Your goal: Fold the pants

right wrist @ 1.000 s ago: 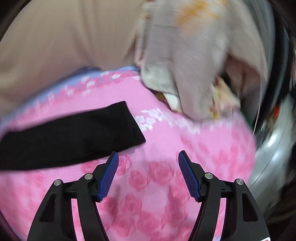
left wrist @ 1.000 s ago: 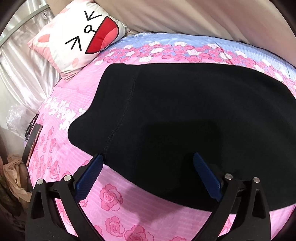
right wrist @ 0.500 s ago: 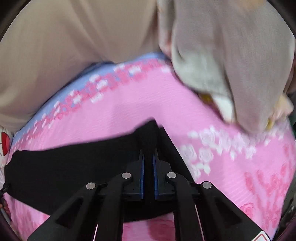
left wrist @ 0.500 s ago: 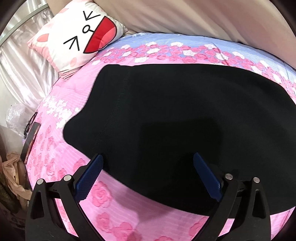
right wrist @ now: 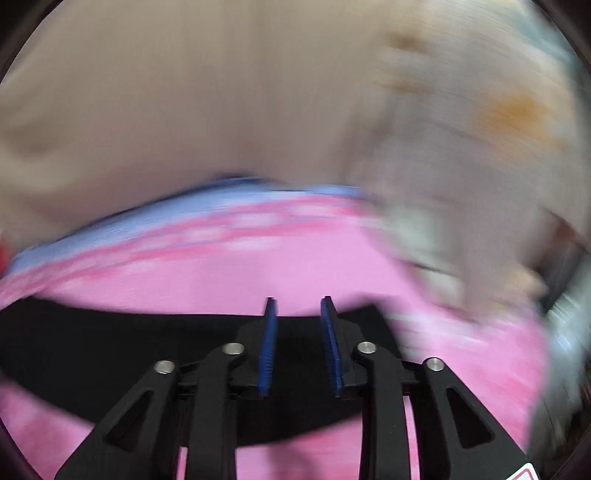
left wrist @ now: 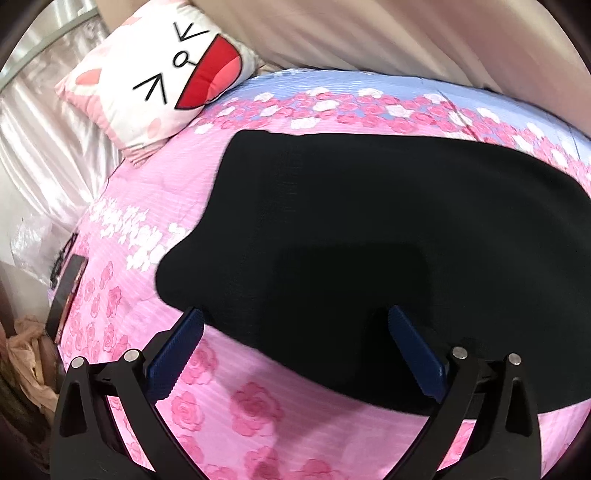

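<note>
A: What does the right gripper (right wrist: 297,314) show?

B: Its blue pads (right wrist: 267,347) stand a narrow way apart and the jaws are opening. Black cloth of the pants (right wrist: 110,350) lies under and behind the gap, but the pads do not press on it. The whole right wrist view is smeared with motion blur.

A: And the left gripper (left wrist: 295,339)?

B: Its jaws are spread wide and nothing is between them. It hangs over the near edge of the pants (left wrist: 369,229), tilted down at them; whether the tips touch the cloth cannot be told.

A: Where do the pants lie?

B: Flat on the pink rose-print bedspread (left wrist: 229,402), a broad black shape running from the middle of the left wrist view off to its right. In the right wrist view they form a dark band across the lower part, ending just right of the fingers.

A: What lies around them?

B: A white cat-face cushion (left wrist: 162,74) sits at the far left corner of the bed, well apart from the pants. A blue band with roses (left wrist: 369,99) runs along the far edge, and beige fabric (left wrist: 369,33) rises behind it. A blurred pale cloth heap (right wrist: 480,147) sits at the right of the right wrist view.
</note>
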Motion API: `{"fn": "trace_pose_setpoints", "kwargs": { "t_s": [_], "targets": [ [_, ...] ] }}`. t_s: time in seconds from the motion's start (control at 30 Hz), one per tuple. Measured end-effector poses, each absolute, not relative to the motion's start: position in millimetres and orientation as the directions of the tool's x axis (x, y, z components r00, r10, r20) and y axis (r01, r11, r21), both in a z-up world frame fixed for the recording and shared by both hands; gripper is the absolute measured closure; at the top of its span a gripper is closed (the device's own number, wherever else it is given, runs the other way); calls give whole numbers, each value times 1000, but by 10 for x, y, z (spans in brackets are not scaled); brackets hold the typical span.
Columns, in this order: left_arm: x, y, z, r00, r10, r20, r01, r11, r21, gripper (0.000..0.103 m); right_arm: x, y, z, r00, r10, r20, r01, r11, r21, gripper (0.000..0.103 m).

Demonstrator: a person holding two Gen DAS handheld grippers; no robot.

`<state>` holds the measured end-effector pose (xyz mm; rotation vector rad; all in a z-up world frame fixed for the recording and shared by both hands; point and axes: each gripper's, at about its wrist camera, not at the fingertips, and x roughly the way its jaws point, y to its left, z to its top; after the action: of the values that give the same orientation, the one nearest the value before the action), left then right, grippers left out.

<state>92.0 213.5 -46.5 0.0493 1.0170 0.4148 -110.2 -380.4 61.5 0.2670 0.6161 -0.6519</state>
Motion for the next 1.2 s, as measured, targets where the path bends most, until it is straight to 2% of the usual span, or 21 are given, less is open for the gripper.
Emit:
{"fn": "trace_pose_setpoints", "kwargs": {
  "t_s": [0.03,0.13,0.2,0.27,0.37,0.43,0.47,0.5,0.6,0.7,0.77,0.83,0.9,0.93,0.97,1.07,1.2],
  "targets": [
    [902,2203,-470,453,354,-818,-325,920,219,5,-721,-3507,639,683,-367,-631,518,853,65,64],
    [840,2410,-538,437,359,-825,-353,912,210,5,284,-2786,543,718,-107,-687,257,959,118,63],
    [760,2562,-598,447,315,-837,-342,925,165,5,878,-2396,453,706,0,-708,140,980,140,63],
    [700,2648,-621,461,273,-844,-329,936,124,5,1550,-2039,354,678,52,-733,69,989,134,63],
    [642,2766,-633,478,232,-847,-297,950,92,5,2425,-1676,106,615,46,-788,35,996,86,63],
    [616,2811,-645,488,210,-847,-277,958,77,5,2747,-1551,-73,556,55,-830,22,997,80,64],
    [607,2836,-653,494,194,-847,-266,962,64,5,2827,-1452,-162,534,54,-844,9,998,70,68],
    [604,2854,-658,500,180,-847,-258,965,52,5,2857,-1371,-251,525,39,-850,-6,999,43,81],
    [619,2853,-653,510,176,-842,-242,969,56,5,3006,-1222,-327,554,-65,-830,11,997,-71,85],
    [642,2836,-642,519,185,-835,-235,970,69,5,3135,-1366,-271,577,-33,-816,83,996,18,85],
    [643,2853,-641,519,183,-835,-237,969,65,5,2940,-1410,-75,649,-44,-759,122,991,46,80],
    [628,2848,-643,524,187,-831,-239,969,67,5,2674,-1376,28,686,-15,-727,88,994,62,79],
    [622,2823,-637,527,203,-825,-249,965,79,5,2475,-1368,-46,670,-6,-743,65,997,50,81],
    [624,2802,-628,528,214,-822,-252,964,89,5,2462,-1390,-218,623,-32,-781,65,998,11,88],
    [625,2761,-602,530,233,-815,-257,960,107,5,2453,-1468,-388,579,-86,-811,96,995,-37,88],
    [565,2535,-380,570,322,-756,-290,940,181,5,2090,-1718,-224,632,-93,-769,185,982,34,86],
    [466,2078,-31,664,316,-678,-273,946,173,5,1354,-1999,84,713,-151,-685,267,961,66,78]
  ]
}}
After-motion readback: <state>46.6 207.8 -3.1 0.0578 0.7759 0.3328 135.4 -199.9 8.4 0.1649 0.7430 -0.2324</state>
